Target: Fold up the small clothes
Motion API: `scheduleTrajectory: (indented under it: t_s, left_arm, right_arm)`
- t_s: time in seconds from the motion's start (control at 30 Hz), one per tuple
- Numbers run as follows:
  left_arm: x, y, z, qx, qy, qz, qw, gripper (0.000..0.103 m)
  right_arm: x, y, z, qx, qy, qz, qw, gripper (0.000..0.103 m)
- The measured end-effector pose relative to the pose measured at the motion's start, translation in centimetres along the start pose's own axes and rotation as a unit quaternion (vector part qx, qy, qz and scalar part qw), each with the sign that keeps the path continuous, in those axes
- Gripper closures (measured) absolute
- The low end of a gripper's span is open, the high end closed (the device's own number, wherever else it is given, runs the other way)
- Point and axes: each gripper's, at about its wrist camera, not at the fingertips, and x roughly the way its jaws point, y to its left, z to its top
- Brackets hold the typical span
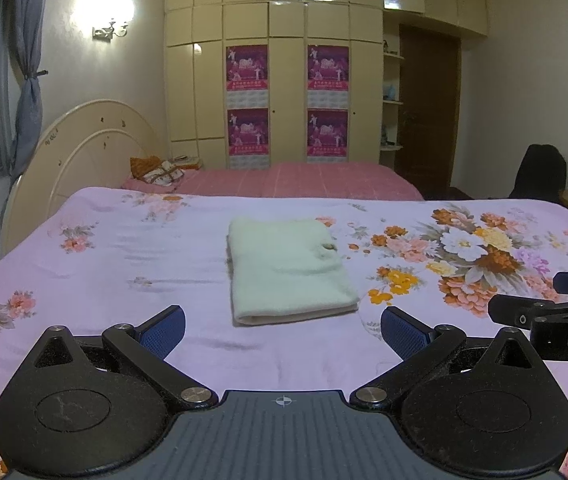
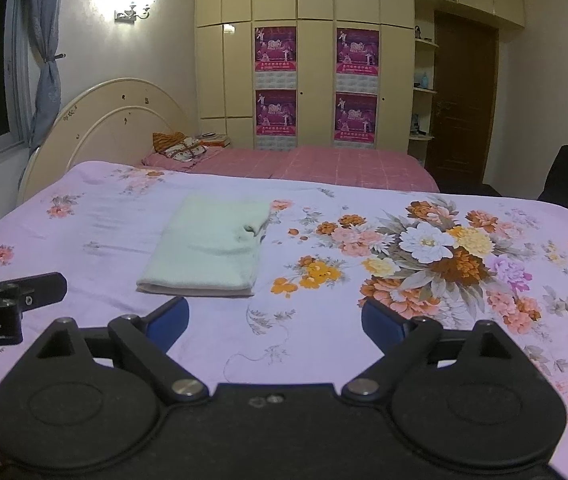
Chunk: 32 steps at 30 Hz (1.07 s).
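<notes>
Pale green folded terry cloth (image 1: 289, 270) flat on lilac floral bedsheet (image 1: 124, 248), fold looks done.
Left tongs (image 1: 282, 330) and right tongs (image 2: 275, 319) both wide, empty, parked at its 6 o'clock, clear of the stack.

Soft cloth on the bed, matt black plastic up close.

The folded towel (image 1: 289, 268) is pale green terry cloth, fuzzy and matt. The bedsheet (image 1: 124, 264) under it is thin, smooth printed cotton-like cloth with light creases. The left gripper (image 1: 282, 334) has matt black plastic arms, shiny metal rivets, a ribbed grey plastic base, and blue finger pads (image 1: 164, 334) with a fine, rough grid texture. The right gripper (image 2: 274, 322) looks the same in black plastic. The wardrobe (image 2: 315, 4) doors are glossy cream laminate, catching lamp reflections. The posters (image 2: 276, 50) look like glossy paper. The door (image 2: 461, 92) is dark wood.
</notes>
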Motion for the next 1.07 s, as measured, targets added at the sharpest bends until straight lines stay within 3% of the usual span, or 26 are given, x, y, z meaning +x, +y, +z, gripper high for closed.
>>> scheduleTrajectory:
  t_s: [0.87,1.07]
  left_arm:
    - [-0.1,-0.7,-0.4,0.021,-0.005,-0.01,0.9997,0.0]
    - [0.2,-0.8,-0.4,0.001,0.012,0.0,0.9999,0.0]
  right_arm:
    - [-0.2,-0.7,-0.4,0.002,-0.001,-0.001,1.0,0.009]
    - [-0.3,-0.8,-0.4,0.0,-0.002,0.001,1.0,0.008]
